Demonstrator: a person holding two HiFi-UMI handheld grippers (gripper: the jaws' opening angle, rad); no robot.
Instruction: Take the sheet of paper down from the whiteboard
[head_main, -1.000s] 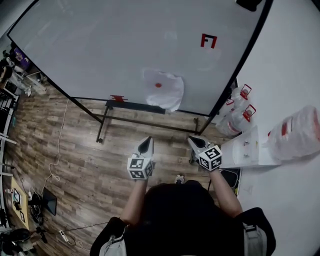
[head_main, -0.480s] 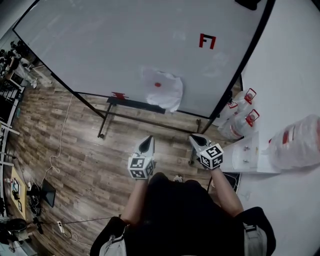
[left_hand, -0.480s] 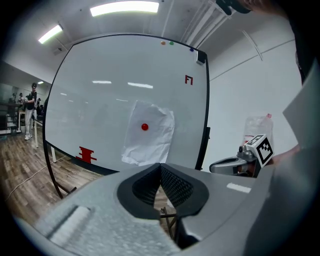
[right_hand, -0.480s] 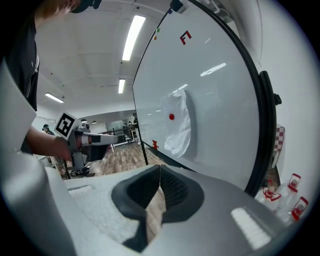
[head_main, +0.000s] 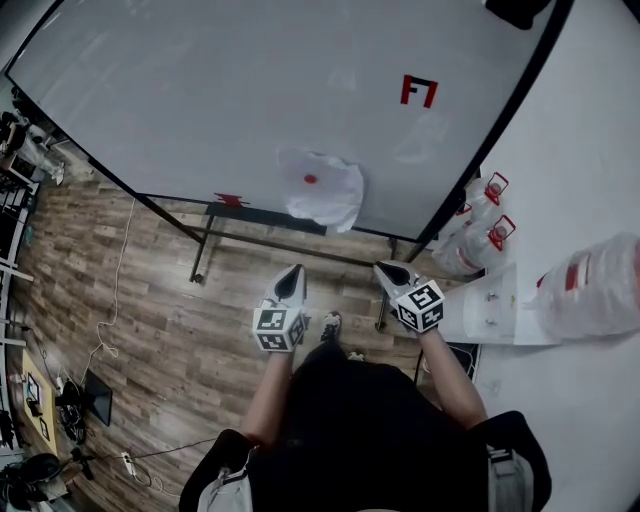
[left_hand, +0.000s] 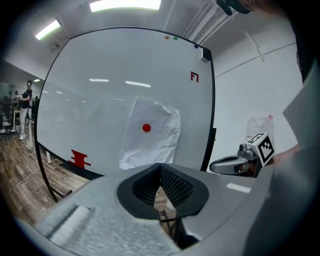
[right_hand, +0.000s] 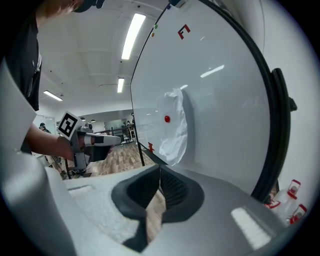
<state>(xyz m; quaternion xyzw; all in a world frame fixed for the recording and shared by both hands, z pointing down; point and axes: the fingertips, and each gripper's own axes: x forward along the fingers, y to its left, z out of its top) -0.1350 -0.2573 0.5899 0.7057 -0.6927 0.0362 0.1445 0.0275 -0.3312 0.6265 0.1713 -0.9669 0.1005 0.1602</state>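
Note:
A crumpled white sheet of paper (head_main: 325, 192) hangs low on the whiteboard (head_main: 200, 90), pinned by a round red magnet (head_main: 310, 179). Both grippers are held in the air in front of the board, short of the paper and pointing toward it. My left gripper (head_main: 292, 276) is shut with nothing in it, and so is my right gripper (head_main: 384, 270). In the left gripper view the paper (left_hand: 152, 135) and magnet (left_hand: 146, 128) lie straight beyond the closed jaws, with the right gripper (left_hand: 227, 164) off to the side. The right gripper view has the paper (right_hand: 176, 127) ahead and the left gripper (right_hand: 107, 141) at the left.
The whiteboard has a black frame and stands on a metal stand (head_main: 260, 240) over a wooden floor. A red mark (head_main: 418, 88) sits high on the board. Water bottles (head_main: 478, 225) and a white counter (head_main: 490, 300) with a plastic bag (head_main: 590, 275) stand at the right.
Both grippers have moved a little closer to the board, and a foot has come into view below them. The paper and magnet have not moved.

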